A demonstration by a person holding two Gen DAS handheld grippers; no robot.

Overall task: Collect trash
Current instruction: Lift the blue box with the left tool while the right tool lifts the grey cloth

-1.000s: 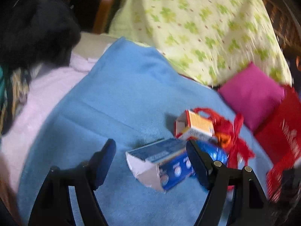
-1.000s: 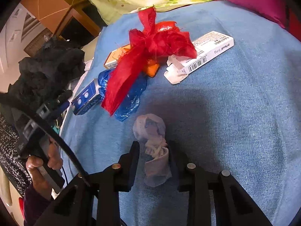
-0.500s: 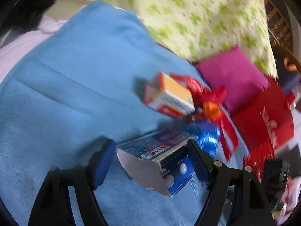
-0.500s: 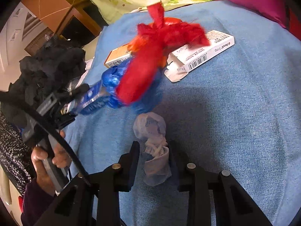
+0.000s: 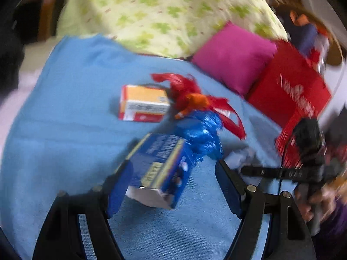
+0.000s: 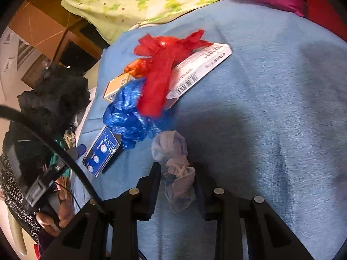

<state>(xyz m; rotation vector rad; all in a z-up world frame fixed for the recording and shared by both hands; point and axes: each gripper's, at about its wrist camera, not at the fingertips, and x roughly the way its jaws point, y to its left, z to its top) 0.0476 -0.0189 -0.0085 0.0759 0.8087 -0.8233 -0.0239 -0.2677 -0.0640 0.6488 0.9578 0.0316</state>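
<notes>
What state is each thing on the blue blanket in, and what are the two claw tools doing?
Left gripper: jaws apart, blue box between them.
Blue box: end flap torn open, tilted, against the left pad; grip unclear.
Right gripper: shut on crumpled tissue.
Crumpled tissue: wadded, pinched between the pads.
Blue plastic bag: scrunched.
Red plastic bag: knotted, draped over white box.
White box: flap open, lying flat.
Orange box: closed, lying flat.

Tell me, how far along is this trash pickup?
Early on, apparently. Nothing visibly binned yet. In hand: the right gripper pinches a crumpled tissue; the left gripper straddles the blue box, not clearly gripping. Still lying on the blue blanket: the orange box, white box, red bag and blue bag.
</notes>
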